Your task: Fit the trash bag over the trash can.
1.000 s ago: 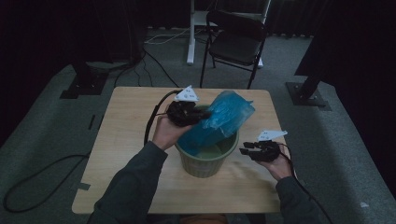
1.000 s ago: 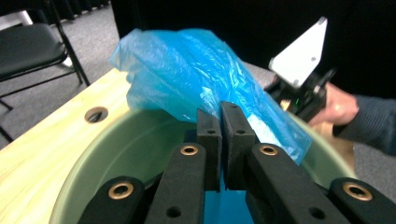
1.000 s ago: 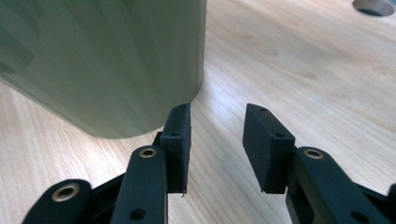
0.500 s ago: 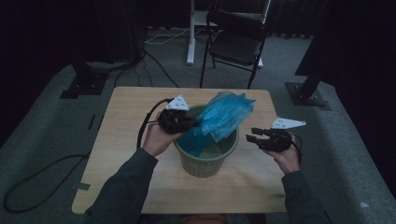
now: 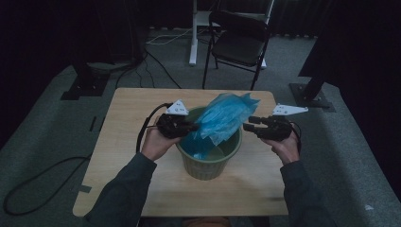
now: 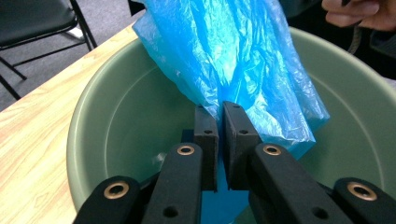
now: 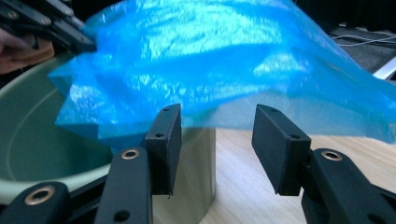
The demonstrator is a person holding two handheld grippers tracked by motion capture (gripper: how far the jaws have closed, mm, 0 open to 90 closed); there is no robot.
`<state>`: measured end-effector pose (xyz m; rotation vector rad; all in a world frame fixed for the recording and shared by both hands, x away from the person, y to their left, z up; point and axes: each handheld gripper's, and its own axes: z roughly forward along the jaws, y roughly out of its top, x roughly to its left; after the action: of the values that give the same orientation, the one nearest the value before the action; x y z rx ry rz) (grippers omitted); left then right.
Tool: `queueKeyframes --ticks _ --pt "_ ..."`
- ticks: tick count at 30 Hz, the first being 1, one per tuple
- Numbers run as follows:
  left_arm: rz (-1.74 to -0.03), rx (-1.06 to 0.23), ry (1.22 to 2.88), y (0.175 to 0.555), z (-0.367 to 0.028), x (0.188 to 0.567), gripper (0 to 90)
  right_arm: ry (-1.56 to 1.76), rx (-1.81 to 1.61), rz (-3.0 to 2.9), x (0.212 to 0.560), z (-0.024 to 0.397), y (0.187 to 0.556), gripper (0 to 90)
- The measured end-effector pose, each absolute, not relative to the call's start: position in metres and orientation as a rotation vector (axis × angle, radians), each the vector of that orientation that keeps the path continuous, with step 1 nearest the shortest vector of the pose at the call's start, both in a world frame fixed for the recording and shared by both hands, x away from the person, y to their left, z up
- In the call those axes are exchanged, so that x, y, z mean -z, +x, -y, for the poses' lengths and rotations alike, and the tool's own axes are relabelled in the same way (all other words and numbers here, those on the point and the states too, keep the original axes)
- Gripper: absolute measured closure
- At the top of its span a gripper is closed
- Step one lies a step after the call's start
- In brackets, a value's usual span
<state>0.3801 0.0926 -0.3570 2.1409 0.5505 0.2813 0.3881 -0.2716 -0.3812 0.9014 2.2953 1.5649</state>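
A crumpled blue plastic bag [image 5: 222, 120] hangs over a green round bin [image 5: 208, 165] in the middle of the table. My left gripper [image 5: 194, 127] is at the bin's left rim. In the left gripper view it [image 6: 220, 109] is shut on the bag's [image 6: 233, 56] lower edge, above the bin's inside [image 6: 121, 121]. My right gripper [image 5: 247, 124] hovers at the bin's right side, level with the bag. In the right gripper view its jaws [image 7: 215, 114] stand open, having just been opening, with nothing between them. The bag [image 7: 210, 65] spreads just beyond the tips.
The bin stands on a light wooden table [image 5: 142, 109]. A black folding chair [image 5: 239, 45] sits behind the table's far edge. Cables [image 5: 42, 175] trail over the grey floor at the left, and dark stand bases [image 5: 312, 97] flank the table.
My right gripper has risen from near the tabletop to the height of the bag, and its jaws have widened. My left gripper has sunk slightly, still holding the bag.
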Motion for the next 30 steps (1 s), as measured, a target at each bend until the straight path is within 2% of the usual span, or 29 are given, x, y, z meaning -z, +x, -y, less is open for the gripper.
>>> queueKeyframes --ticks 6,12,15,23,26,30 --pt "-0.559 -0.302 2.171 0.380 -0.094 0.361 84.5 0.908 -1.581 -2.304 0.376 0.265 0.395 55.1" --pt "-0.572 -0.312 2.179 0.380 -0.099 0.364 82.5 0.898 -1.577 -2.312 0.373 0.258 0.395 82.2" --pt "-0.582 -0.330 2.169 0.379 -0.101 0.362 78.3 0.867 -1.554 -2.303 0.370 0.257 0.390 90.0" --pt "-0.565 -0.376 2.099 0.377 -0.094 0.343 64.1 0.784 -1.511 -2.321 0.361 0.248 0.379 90.0" --pt "-0.541 -0.408 2.080 0.375 -0.087 0.334 56.0 0.754 -1.493 -2.327 0.359 0.242 0.376 90.0" --pt "-0.539 -0.430 2.063 0.375 -0.084 0.326 51.9 0.751 -1.470 -2.312 0.356 0.241 0.374 90.0"
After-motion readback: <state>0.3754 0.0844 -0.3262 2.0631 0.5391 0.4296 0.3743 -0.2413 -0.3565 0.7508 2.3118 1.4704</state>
